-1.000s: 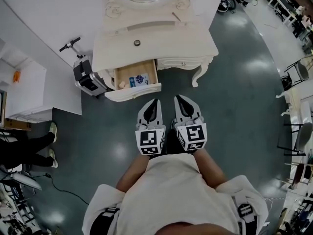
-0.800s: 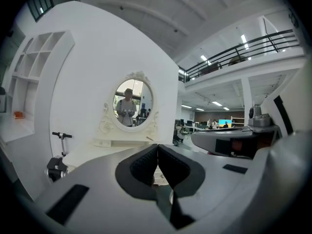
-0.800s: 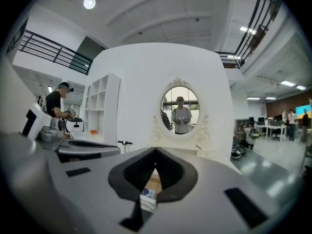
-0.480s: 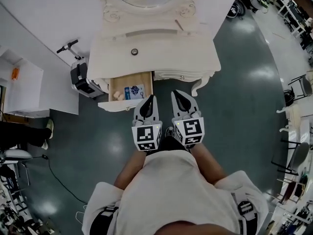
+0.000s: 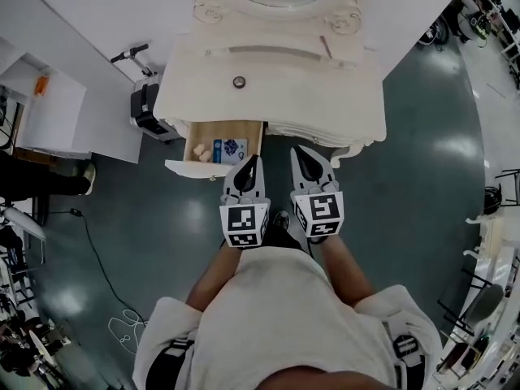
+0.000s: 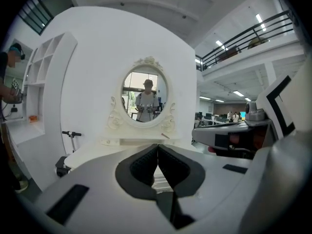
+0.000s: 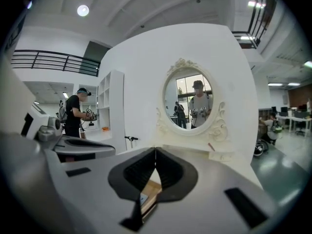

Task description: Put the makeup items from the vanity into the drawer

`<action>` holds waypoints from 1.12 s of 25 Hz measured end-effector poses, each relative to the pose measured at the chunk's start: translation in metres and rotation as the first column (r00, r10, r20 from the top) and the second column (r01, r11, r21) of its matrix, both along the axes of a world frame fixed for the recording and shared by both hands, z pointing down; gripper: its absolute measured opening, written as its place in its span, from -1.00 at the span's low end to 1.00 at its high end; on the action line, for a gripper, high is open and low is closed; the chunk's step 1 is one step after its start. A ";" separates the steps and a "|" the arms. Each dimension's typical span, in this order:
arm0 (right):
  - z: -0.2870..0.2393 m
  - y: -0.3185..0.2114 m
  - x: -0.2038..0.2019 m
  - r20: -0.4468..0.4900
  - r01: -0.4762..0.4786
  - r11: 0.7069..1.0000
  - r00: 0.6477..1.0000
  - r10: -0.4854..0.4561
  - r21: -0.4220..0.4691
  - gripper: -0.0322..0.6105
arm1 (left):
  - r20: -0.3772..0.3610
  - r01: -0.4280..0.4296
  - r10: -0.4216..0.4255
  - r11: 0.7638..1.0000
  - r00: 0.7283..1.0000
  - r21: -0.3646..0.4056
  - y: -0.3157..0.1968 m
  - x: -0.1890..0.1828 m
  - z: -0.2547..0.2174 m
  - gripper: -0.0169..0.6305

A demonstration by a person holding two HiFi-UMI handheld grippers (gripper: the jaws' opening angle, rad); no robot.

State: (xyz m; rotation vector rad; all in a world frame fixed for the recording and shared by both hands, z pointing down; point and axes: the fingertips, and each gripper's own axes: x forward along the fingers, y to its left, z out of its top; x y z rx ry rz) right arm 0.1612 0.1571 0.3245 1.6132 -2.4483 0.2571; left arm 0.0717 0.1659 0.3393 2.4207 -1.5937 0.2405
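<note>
You have stepped up to the vanity [image 5: 284,84], bringing your left gripper [image 5: 251,162] and right gripper [image 5: 301,153], both closed and empty, beside the open drawer [image 5: 245,132], ready to start collecting.

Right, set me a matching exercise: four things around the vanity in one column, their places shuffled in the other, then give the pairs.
1. round dark item
2. blue packet
3. slim stick
4. scooter

A. inside the open drawer
B. on the floor beside the vanity, at its left in the head view
C. vanity top, in line with the drawer
D. vanity top, back right

Pairs: 1-C, 2-A, 3-D, 4-B
</note>
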 end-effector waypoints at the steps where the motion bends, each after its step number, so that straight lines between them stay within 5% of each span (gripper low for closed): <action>1: 0.003 -0.005 0.000 0.003 0.004 1.000 1.000 -0.004 -0.007 -0.85 | 0.005 0.007 -0.007 1.000 1.000 -0.004 -0.005 -0.001 0.002 -0.93; 8: 0.028 -0.050 0.001 -0.015 -0.014 0.998 1.000 0.013 -0.056 -0.85 | 0.000 0.024 -0.024 0.999 1.000 -0.044 -0.045 -0.013 0.020 -0.93; 17: 0.030 -0.113 0.010 -0.095 -0.076 0.996 0.993 0.071 -0.052 -0.85 | -0.029 -0.076 0.074 0.992 0.997 -0.101 -0.093 -0.009 0.045 -0.93; 28: 0.051 -0.162 0.080 -0.114 -0.228 0.972 0.969 0.220 -0.062 -0.85 | -0.032 -0.159 0.156 0.978 0.987 -0.139 -0.135 0.030 0.068 -0.93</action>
